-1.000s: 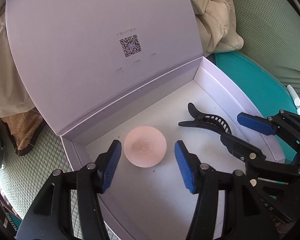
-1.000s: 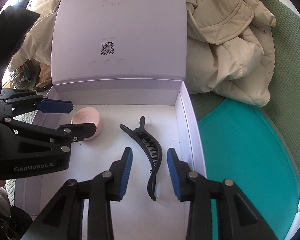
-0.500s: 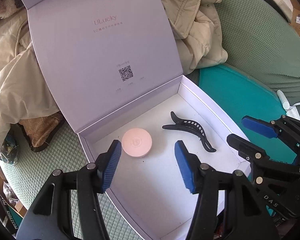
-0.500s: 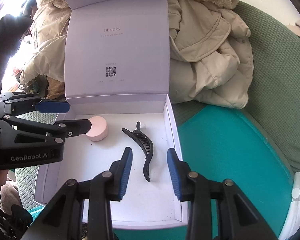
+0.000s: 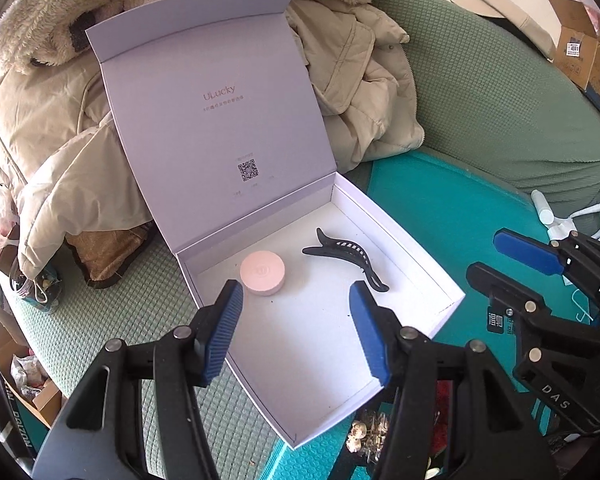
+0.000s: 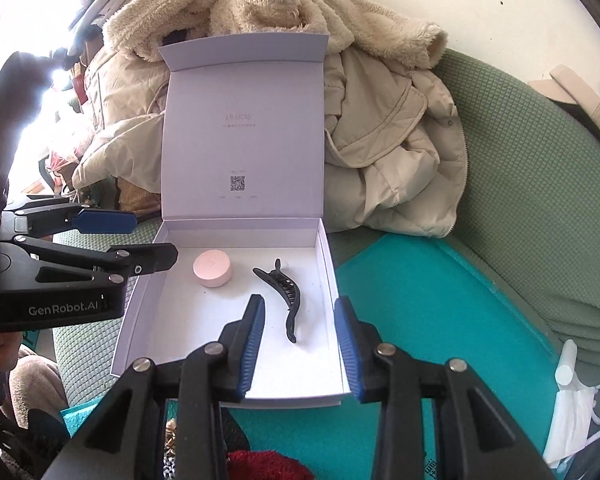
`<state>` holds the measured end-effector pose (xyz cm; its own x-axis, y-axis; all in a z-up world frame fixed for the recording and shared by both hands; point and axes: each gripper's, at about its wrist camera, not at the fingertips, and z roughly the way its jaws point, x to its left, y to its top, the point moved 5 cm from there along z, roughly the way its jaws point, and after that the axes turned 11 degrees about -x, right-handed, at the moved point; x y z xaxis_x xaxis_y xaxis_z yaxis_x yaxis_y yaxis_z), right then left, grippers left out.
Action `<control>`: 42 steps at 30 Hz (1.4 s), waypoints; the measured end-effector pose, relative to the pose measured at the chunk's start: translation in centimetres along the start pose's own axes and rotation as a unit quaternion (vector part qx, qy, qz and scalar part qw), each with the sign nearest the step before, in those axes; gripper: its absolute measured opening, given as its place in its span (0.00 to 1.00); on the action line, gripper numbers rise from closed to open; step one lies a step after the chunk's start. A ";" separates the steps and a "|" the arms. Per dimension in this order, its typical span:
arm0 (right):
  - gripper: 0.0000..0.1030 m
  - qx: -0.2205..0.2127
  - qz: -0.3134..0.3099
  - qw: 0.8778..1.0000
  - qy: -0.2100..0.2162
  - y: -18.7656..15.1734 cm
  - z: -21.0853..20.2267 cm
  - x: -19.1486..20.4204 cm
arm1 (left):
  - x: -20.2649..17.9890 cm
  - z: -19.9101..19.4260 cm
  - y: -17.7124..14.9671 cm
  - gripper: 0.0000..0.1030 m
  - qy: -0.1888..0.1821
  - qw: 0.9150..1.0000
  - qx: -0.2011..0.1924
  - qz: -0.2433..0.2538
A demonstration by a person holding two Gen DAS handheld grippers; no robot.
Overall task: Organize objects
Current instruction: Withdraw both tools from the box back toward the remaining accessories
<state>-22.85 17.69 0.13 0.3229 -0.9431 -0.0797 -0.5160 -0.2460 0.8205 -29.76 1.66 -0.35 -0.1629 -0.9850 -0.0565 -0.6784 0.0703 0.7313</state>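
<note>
Both grippers are empty right now. The left gripper (image 5: 296, 328) has its jaws parted with nothing between the pads, and the right gripper (image 6: 300, 344) is the same, just a narrower gap. Neither is touching anything.

What changed: a second ago both were right down inside the box (image 5: 428, 256), the left one straddling the pink round case (image 5: 263, 273) and the right one straddling the black hair clip (image 6: 282, 296). Now both have pulled up and back, and the jaw gaps haven't changed at all. So the whole box fits in view, open lid (image 6: 244, 132) included, and both items stayed put.

Where stuff is: the pink case sits near the back wall of the box toward its left corner, and the clip lies just beside it, closer to the right wall, running from the back toward the front. They're near each other but not touching. The lid leans back on the beige coat (image 6: 384, 148), and the box rests on the green sofa (image 5: 148, 312), partly over a teal mat (image 6: 440, 300).

My read is that both things are dropped off and this step is done. Next is probably grabbing more clutter or closing the lid, can't say which.
</note>
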 end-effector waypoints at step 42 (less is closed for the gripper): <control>0.52 -0.018 0.008 1.000 -0.010 -9.0 -14.8 3.7 | -5.5 -15.3 -13.9 0.60 -0.017 1.000 -0.011 0.015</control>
<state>-5.23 19.75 0.83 0.2988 -0.9513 -0.0761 -0.4923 -0.2220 0.8416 -8.53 3.72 0.20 -0.2084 -0.9764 -0.0570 -0.6575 0.0967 0.7472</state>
